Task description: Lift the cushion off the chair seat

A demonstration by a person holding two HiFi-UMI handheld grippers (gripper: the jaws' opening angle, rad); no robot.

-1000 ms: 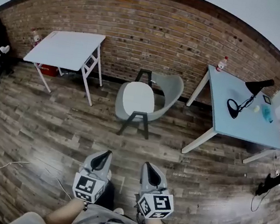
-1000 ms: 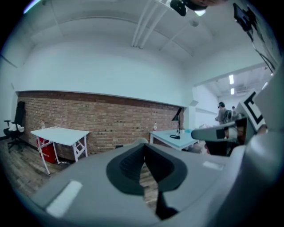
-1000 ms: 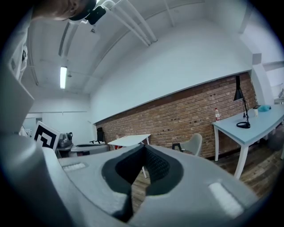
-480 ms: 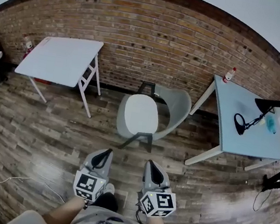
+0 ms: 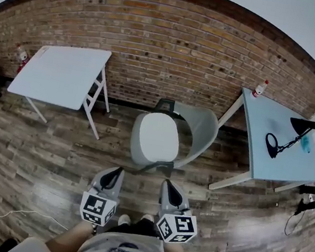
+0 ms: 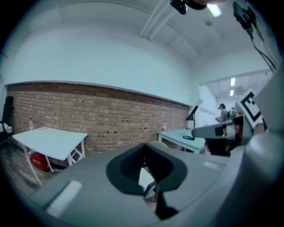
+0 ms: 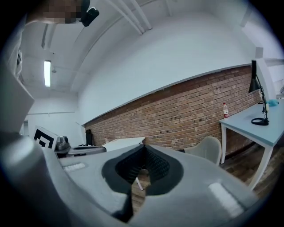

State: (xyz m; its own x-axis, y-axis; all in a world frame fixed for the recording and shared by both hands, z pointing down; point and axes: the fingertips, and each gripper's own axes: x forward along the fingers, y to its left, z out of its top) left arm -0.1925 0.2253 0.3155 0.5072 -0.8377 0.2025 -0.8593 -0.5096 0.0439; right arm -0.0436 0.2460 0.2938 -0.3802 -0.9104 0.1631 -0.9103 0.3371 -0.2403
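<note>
The cushion (image 5: 157,137) lies on the grey chair (image 5: 203,128) seat, near the left gripper (image 5: 116,172) and right gripper (image 5: 167,184), both with jaws pressed together, empty.

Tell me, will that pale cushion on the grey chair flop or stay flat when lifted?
The cushion looks thin and rounded, lying flat on the chair seat, so it probably weighs little. It likely sags if gripped at one edge. Its smooth surface might slip.

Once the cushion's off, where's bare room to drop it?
White table top looks bare. Open floor lies between it and the chair. Blue table: near end free, a lamp crowds the middle.
</note>
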